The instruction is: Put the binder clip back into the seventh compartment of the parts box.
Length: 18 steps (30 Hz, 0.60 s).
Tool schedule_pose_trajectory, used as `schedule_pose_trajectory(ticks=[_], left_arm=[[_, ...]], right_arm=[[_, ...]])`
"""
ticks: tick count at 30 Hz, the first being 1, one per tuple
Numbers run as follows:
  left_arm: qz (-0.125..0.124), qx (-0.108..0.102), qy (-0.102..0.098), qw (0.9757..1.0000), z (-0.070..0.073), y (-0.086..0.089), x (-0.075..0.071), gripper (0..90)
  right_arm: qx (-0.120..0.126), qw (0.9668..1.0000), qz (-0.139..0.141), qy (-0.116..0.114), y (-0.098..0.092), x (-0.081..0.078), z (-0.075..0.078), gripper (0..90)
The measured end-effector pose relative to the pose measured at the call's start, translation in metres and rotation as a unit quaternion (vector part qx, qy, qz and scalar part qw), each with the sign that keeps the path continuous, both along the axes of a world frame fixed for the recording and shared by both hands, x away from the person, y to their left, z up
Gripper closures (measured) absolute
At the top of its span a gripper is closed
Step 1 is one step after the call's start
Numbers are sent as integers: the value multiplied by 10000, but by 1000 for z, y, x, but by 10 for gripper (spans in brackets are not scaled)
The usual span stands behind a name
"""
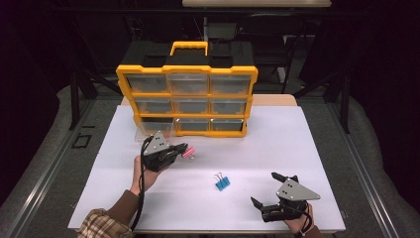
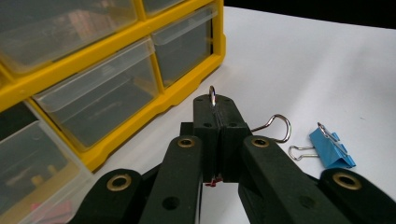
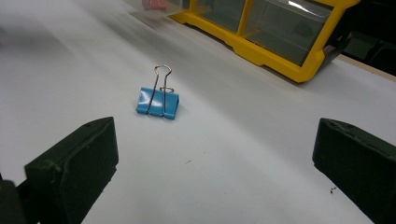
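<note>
Clearly, on the white worktop [image 1: 297,148] stands one yellow plastic organiser with nine clear drawers [image 1: 187,99]; its lower-left drawer [image 1: 154,130] is pulled out. One pink binder clip [image 1: 188,151] is pinched in the closed jaws of the left gripper [image 1: 179,149], near that drawer, not yet inside. One blue binder clip [image 1: 222,183] waits on the worktop before the right gripper [image 1: 265,189], whose jaws are wide.

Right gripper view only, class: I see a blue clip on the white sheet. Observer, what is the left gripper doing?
Observer: The left gripper is shut on a pink clip, in front of the organiser.
Operator: How many drawers does that organiser have?
Observer: Nine, in three rows of three.
Operator: Is any drawer open?
Observer: Yes, the bottom-left drawer is pulled out.
</note>
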<state>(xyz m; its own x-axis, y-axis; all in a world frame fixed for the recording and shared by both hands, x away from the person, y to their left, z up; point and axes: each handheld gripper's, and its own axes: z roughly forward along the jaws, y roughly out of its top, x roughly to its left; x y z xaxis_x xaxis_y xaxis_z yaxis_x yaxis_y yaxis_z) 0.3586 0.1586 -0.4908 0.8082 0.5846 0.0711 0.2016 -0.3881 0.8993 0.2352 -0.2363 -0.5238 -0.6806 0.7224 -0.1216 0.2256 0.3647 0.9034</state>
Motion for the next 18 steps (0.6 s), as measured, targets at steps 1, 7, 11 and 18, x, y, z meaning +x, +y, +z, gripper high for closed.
schedule_pose_trajectory(ticks=[1,7,11,18], left_arm=[[9,-10,-2,10000,1,2,1,889],[55,-76,-18,10000,5,6,0,889],[85,-92,-62,9999,10,9,0,890],[252,-275,-151,9992,19,21,1,890]], right_arm=[[0,10000,0,0,0,0,0,0],[-13,10000,4,-14,0,0,0,0],[-3,10000,-2,2,0,0,0,0],[-14,10000,-4,-12,0,1,0,0]])
